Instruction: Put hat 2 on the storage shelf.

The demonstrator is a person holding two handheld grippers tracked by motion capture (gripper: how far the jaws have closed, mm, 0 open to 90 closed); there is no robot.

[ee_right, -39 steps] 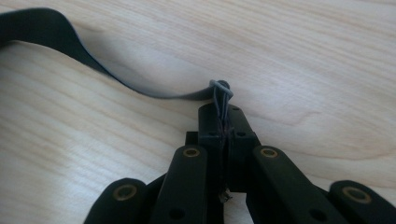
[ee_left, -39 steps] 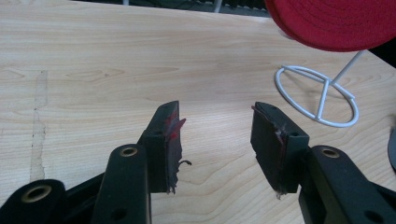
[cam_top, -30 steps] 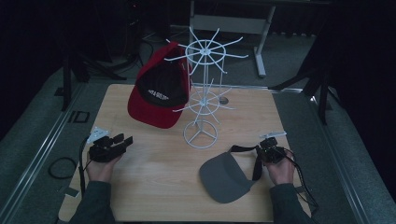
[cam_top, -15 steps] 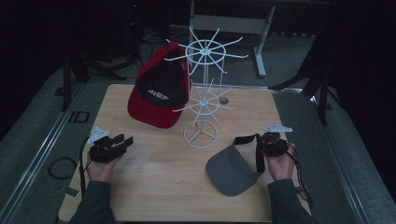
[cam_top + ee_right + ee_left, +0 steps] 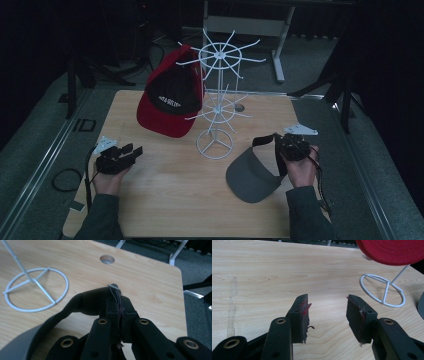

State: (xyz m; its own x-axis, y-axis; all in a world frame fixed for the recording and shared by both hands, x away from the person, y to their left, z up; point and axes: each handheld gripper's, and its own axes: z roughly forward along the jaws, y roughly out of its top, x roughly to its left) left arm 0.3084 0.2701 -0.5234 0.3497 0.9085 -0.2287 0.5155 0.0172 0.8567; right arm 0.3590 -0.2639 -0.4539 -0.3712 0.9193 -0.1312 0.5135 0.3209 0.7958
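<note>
Jaws of the right gripper [image 5: 119, 312] clenched tight on the black strap of the grey visor [image 5: 252, 175], strap pinched flat between the pads with a thin loop of it poking out past the tips. Brim of the visor hanging low at the lower left of the right gripper view, lifted off the desk [image 5: 165, 200] at the strap end, in the high view just right of the rack's base ring and in front of the right hand [image 5: 299, 167]. Jaws of the left gripper [image 5: 328, 315] released, spread wide with bare wood between them, red smears on the worn pads. Held low over the desk's left side by the left hand [image 5: 107, 177], well apart from the visor. Beyond, white wire rack [image 5: 218, 102] upright mid-desk on its ring base, red cap [image 5: 172, 97] hung on its left prongs. Round cable hole [image 5: 107, 259] in the desk behind the rack.
</note>
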